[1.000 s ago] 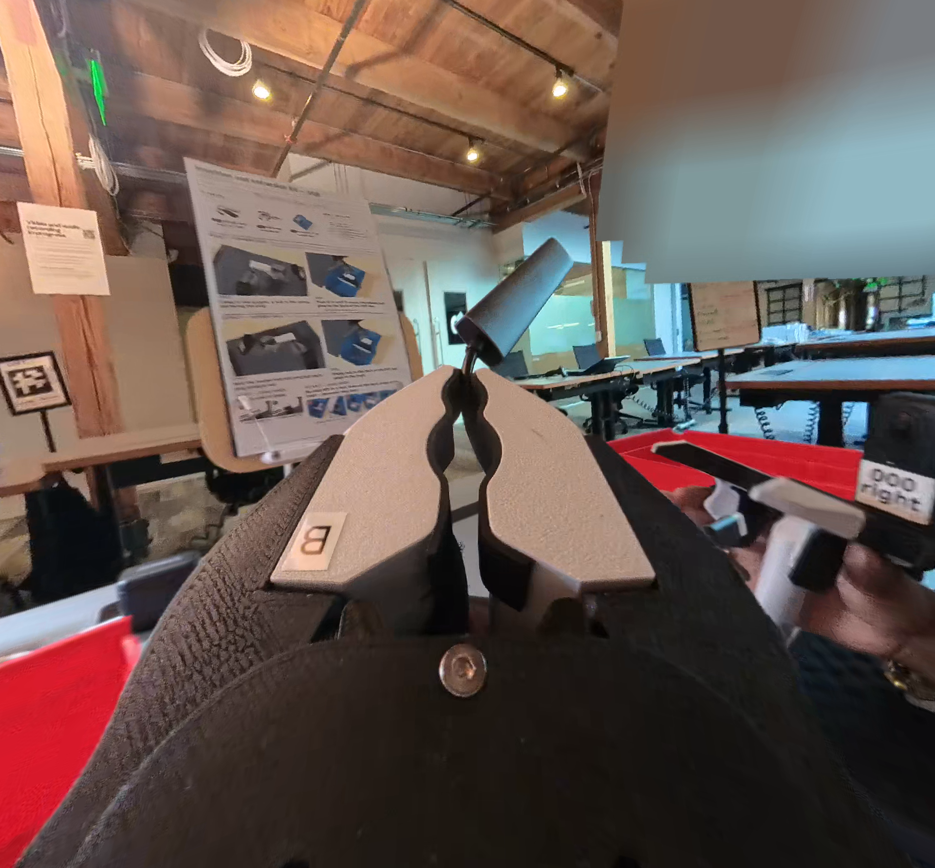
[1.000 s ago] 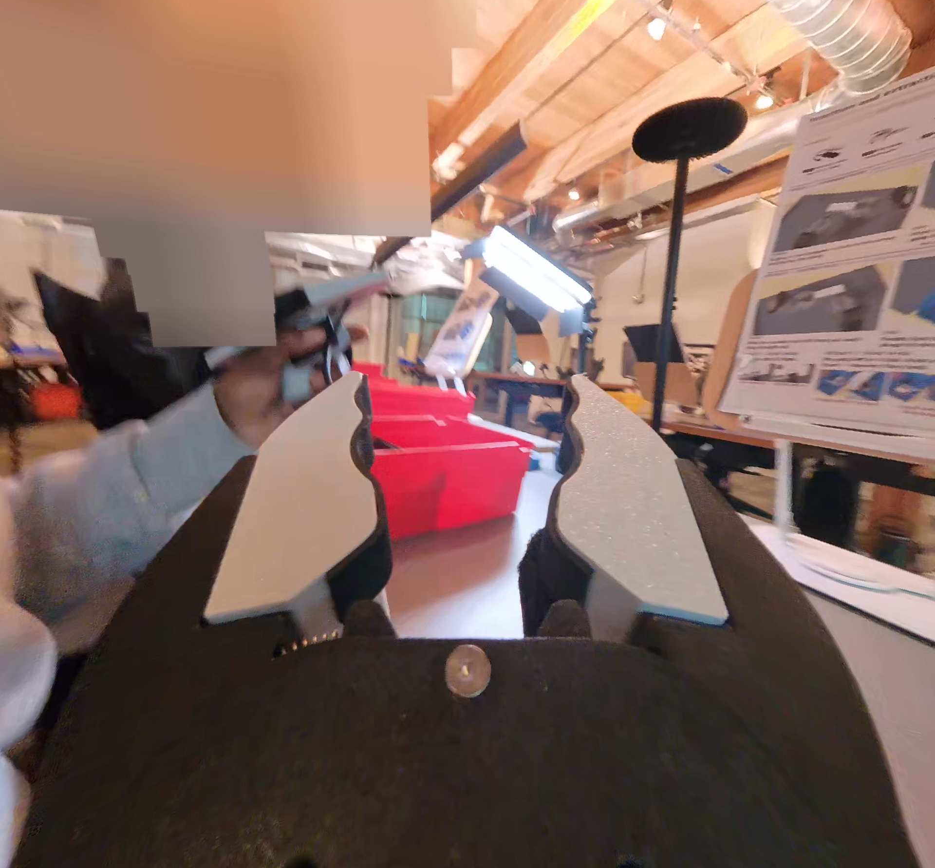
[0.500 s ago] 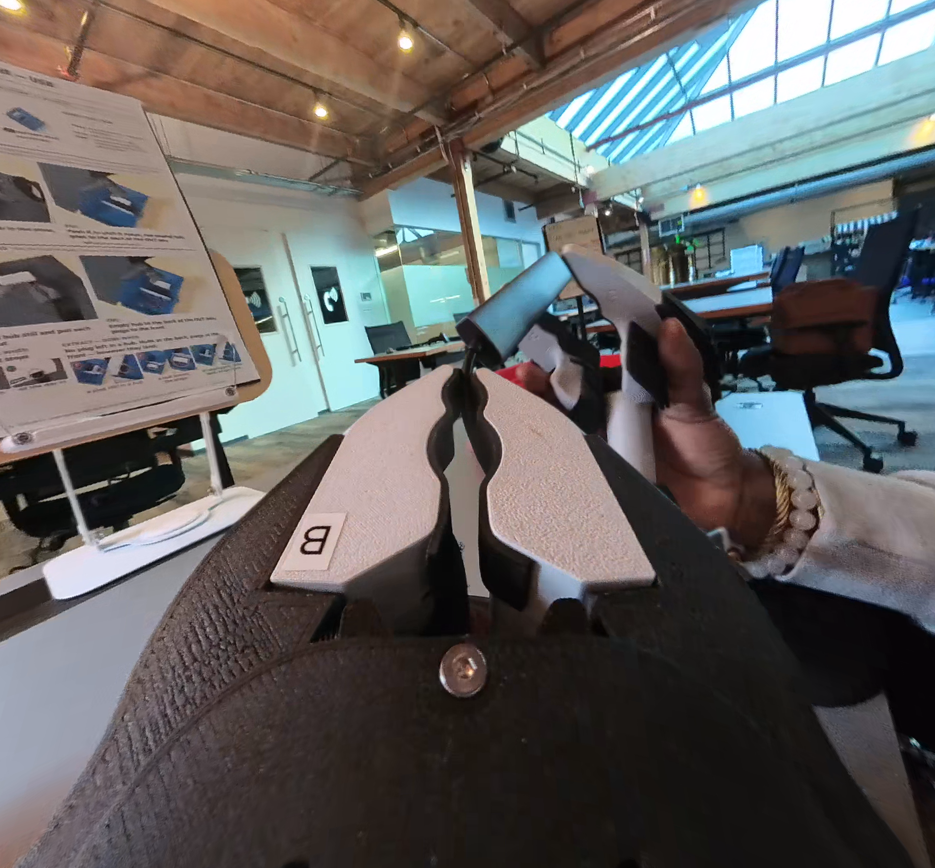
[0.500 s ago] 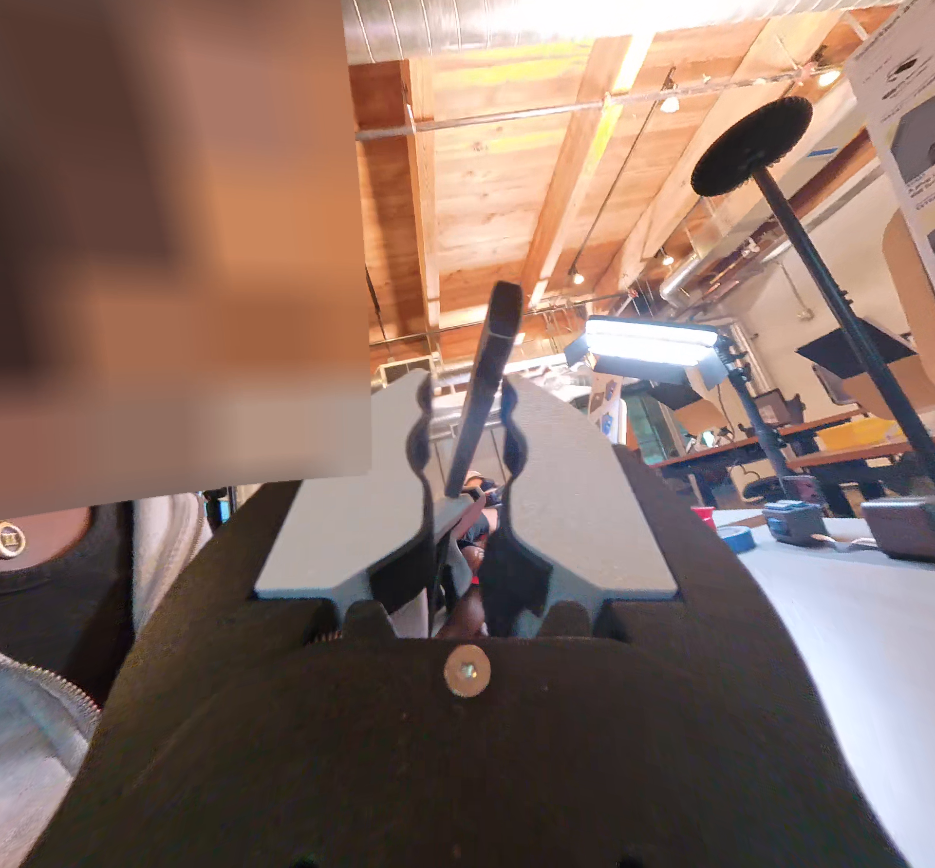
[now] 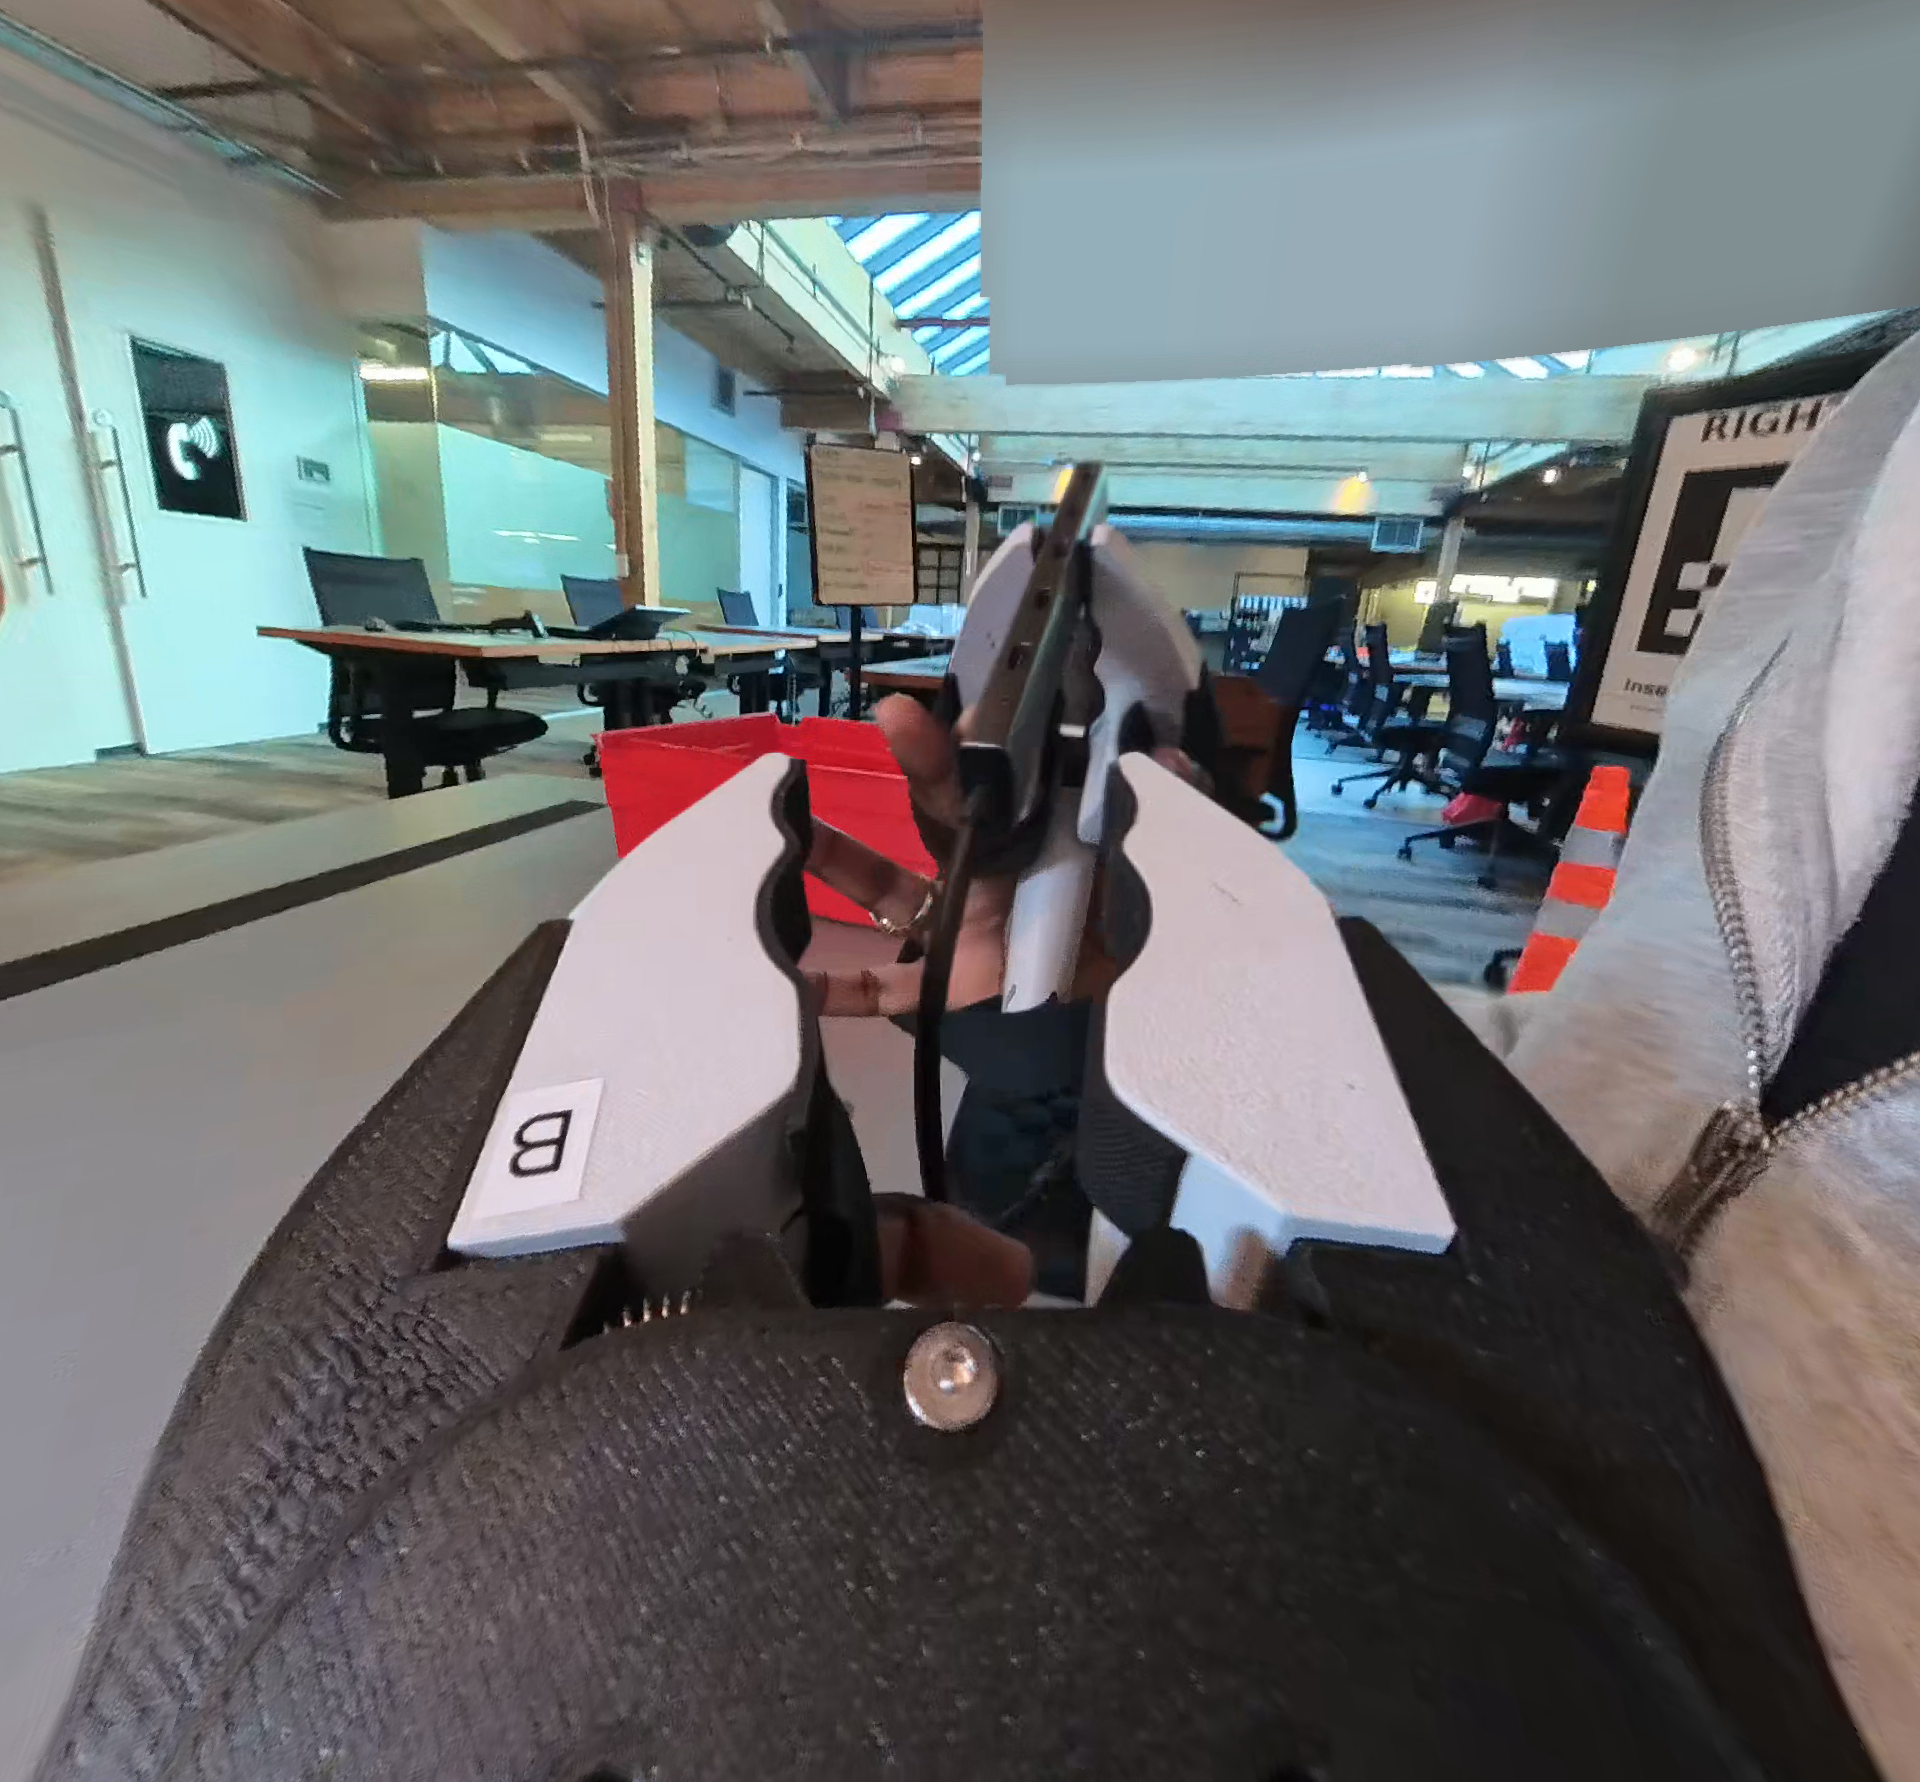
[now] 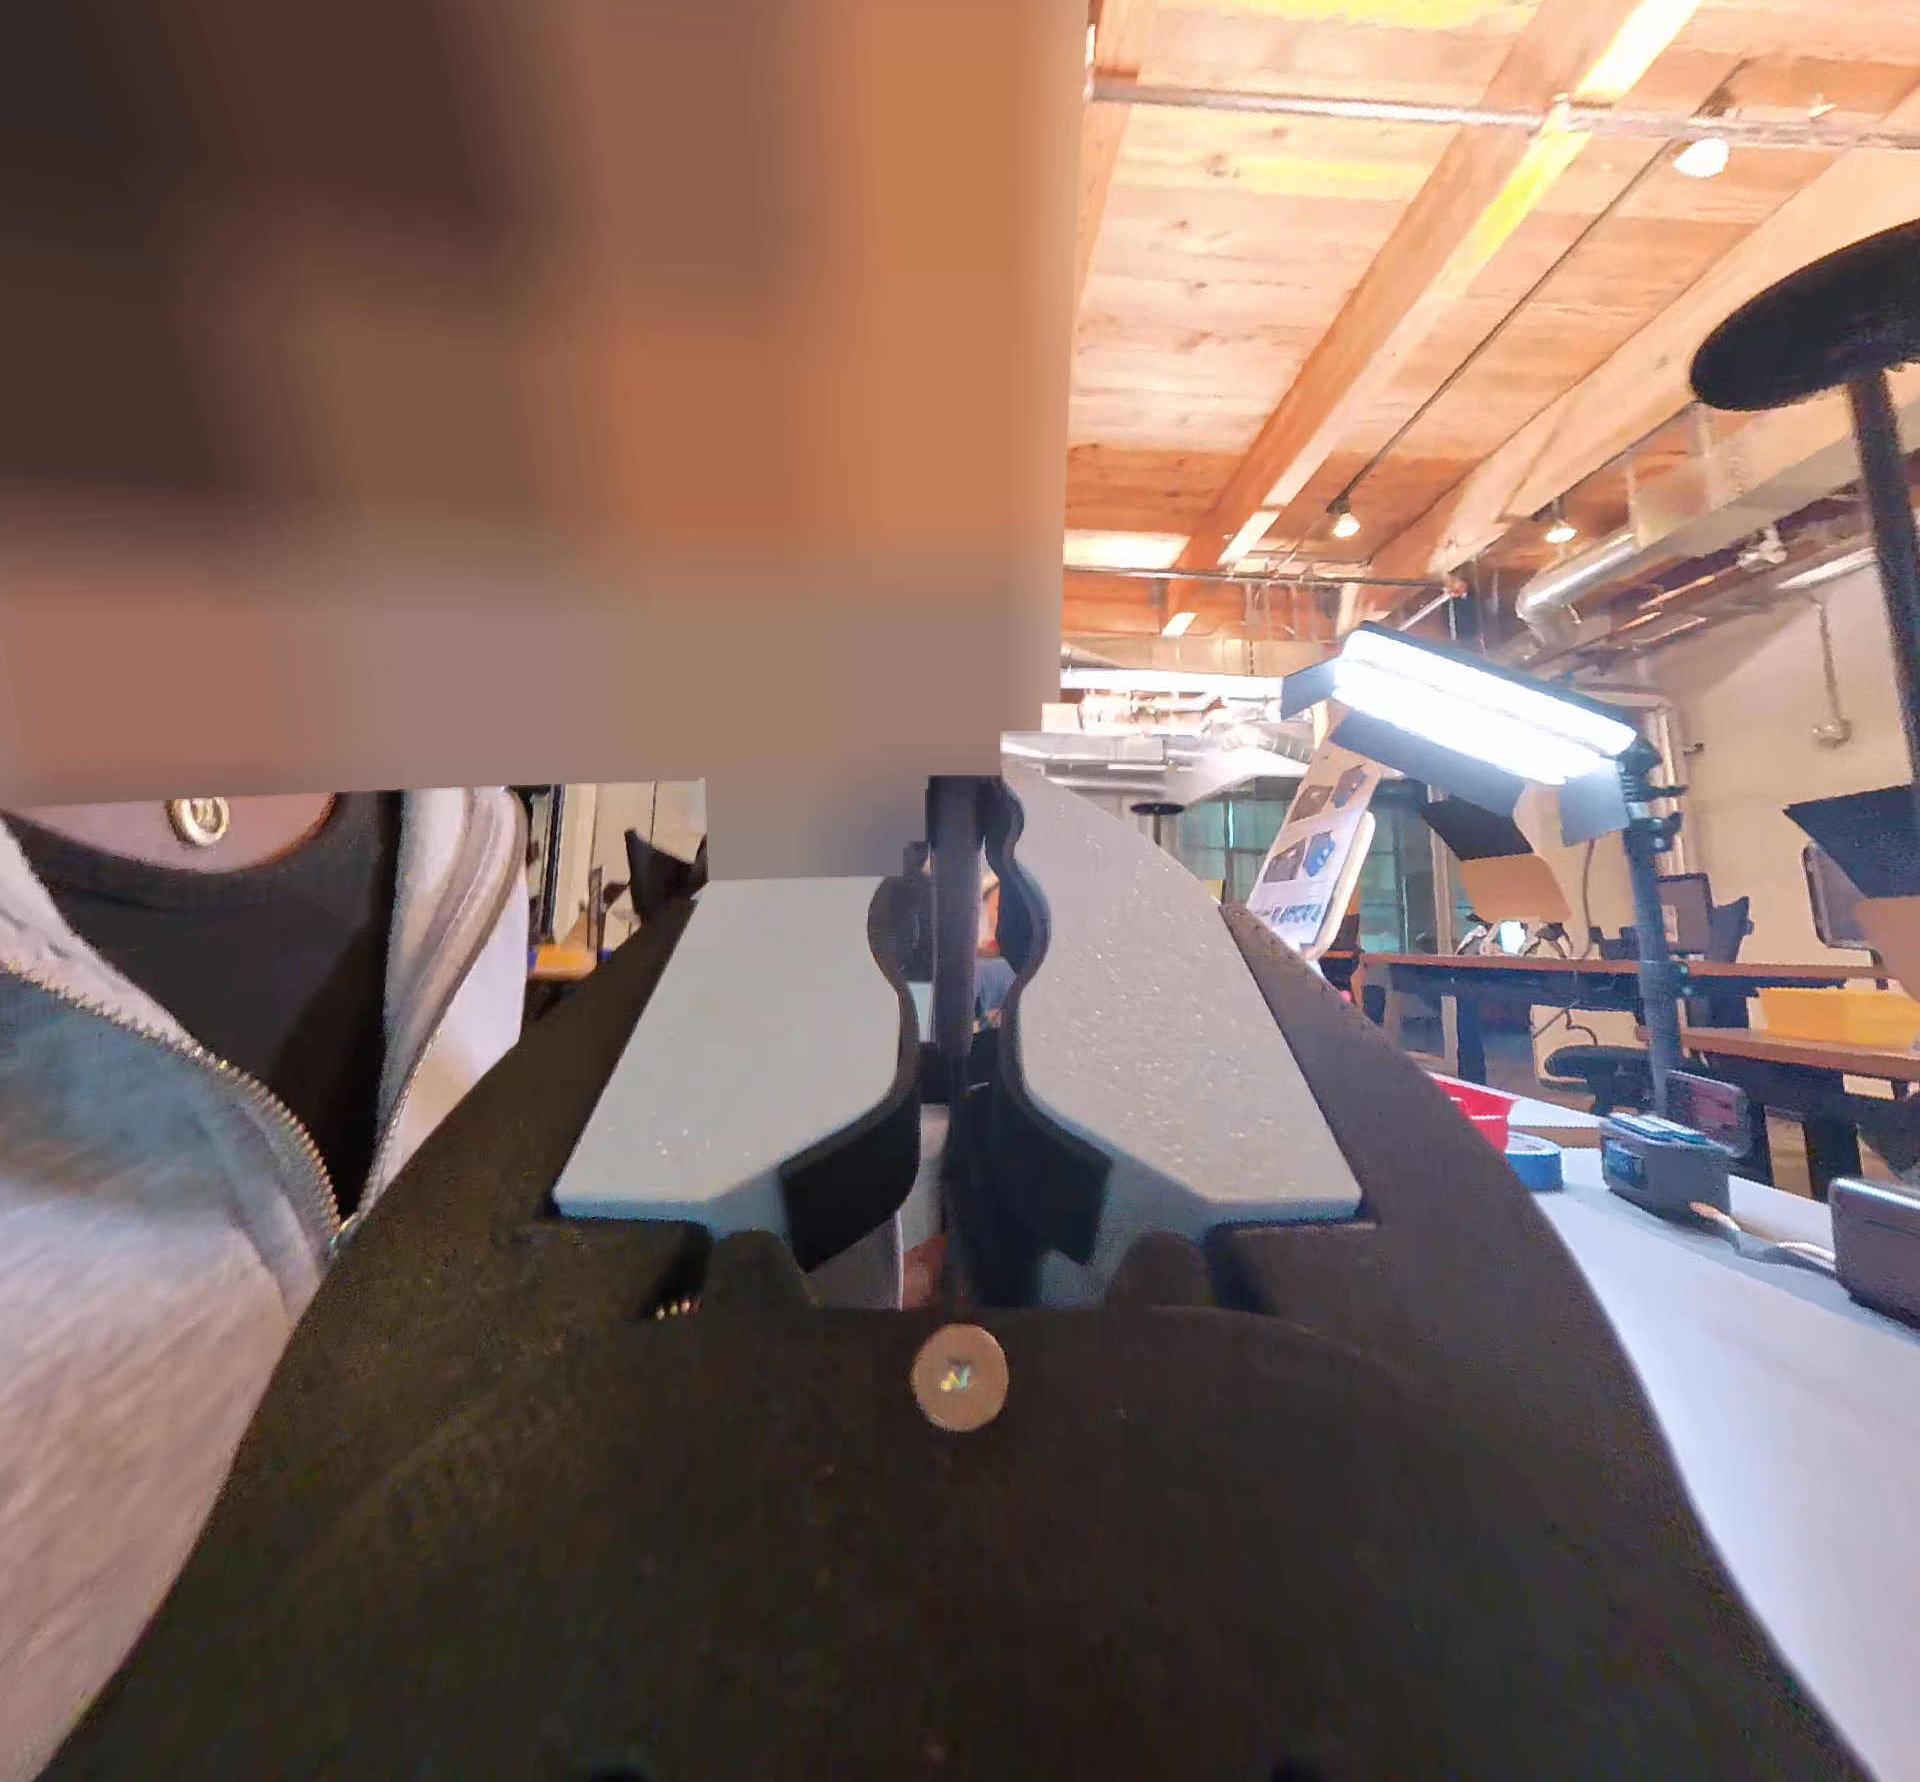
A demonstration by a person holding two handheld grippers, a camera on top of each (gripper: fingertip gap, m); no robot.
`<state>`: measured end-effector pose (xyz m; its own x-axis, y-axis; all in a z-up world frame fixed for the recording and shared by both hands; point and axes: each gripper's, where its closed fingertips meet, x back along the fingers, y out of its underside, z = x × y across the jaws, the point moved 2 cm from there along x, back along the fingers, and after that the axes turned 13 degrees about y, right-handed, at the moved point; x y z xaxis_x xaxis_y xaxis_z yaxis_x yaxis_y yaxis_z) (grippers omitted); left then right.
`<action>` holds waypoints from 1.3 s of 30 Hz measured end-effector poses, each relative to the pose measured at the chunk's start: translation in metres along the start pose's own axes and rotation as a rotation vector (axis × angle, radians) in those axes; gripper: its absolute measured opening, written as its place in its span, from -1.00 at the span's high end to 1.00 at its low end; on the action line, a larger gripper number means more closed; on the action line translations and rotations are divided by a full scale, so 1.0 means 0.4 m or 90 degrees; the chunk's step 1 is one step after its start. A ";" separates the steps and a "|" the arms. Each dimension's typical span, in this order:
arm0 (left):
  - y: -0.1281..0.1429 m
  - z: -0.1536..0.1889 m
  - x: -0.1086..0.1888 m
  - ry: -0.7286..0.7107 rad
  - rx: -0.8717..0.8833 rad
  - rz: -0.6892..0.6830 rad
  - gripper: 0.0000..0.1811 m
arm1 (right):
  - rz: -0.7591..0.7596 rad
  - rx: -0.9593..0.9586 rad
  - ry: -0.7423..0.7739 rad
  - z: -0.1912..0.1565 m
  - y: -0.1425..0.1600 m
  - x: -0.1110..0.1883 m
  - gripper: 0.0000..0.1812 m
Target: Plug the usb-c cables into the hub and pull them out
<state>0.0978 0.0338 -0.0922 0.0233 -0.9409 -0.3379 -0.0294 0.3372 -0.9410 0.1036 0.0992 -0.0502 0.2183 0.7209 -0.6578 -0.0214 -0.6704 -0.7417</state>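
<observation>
The hub [image 5: 1042,626] is a thin grey slab with a black cable [image 5: 932,1026] coming off its lower end. My right gripper [image 5: 1060,543] is shut on it and holds it up in the air, edge-on to the left wrist view. My left gripper [image 5: 951,776] is open, and the cable hangs loose between its fingers. In the right wrist view the right gripper [image 6: 961,849] is closed on the dark hub [image 6: 954,943], seen edge-on; a blurred patch hides the hub's top. No other usb-c cable is in view.
A red bin [image 5: 707,782] stands on the grey table [image 5: 208,1026] ahead. A person's grey zip jacket [image 5: 1745,953] is close on the right, with an orange cone [image 5: 1579,859] behind. A light panel [image 6: 1455,719], a black stand [image 6: 1881,527] and small devices [image 6: 1662,1166] are at the right. Left tips to right tips: about 6 cm.
My left gripper has opened and let go of the hub's cable. My right gripper, open one second ago, has closed on the hub and now holds it. Both views have swung round.
</observation>
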 end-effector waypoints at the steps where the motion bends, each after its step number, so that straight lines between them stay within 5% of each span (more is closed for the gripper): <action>1: 0.006 0.005 -0.003 0.007 -0.011 -0.013 0.49 | -0.013 0.009 -0.013 -0.009 0.008 -0.002 0.90; 3: 0.011 0.026 -0.007 0.043 -0.038 -0.036 0.80 | -0.041 0.025 -0.024 -0.019 0.026 -0.007 0.90; 9: 0.006 0.061 -0.003 0.098 -0.100 -0.046 0.89 | -0.118 0.034 -0.070 -0.042 0.029 0.001 0.84; 12: 0.023 0.064 0.003 0.102 -0.119 -0.087 0.89 | -0.255 0.114 -0.072 -0.033 0.024 0.019 0.51; 16: 0.032 0.057 0.008 0.084 -0.147 -0.117 0.89 | -0.468 0.236 -0.117 -0.043 0.005 0.039 0.46; 20: 0.046 0.060 0.002 0.083 -0.169 -0.142 0.89 | -0.625 0.365 -0.140 -0.035 0.035 0.055 0.60; 25: 0.041 0.065 0.004 0.092 -0.164 -0.131 0.88 | -0.624 0.410 -0.159 -0.046 0.040 0.045 0.89; 30: -0.059 -0.013 0.060 -0.091 -0.172 0.033 0.42 | -0.597 0.609 -0.063 0.007 -0.005 0.026 0.89; 34: -0.104 -0.064 0.122 -0.220 -0.175 0.115 0.39 | -0.620 0.854 0.015 0.068 -0.003 0.053 0.90; 39: -0.109 -0.068 0.130 -0.247 -0.200 0.119 0.39 | -0.728 0.881 0.010 0.106 0.119 0.189 0.90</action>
<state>0.0731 -0.0305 -0.0682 0.3555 -0.7648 -0.5373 -0.3653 0.4154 -0.8331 0.0778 0.1293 -0.1406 0.7173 0.6667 0.2025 -0.5844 0.7339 -0.3463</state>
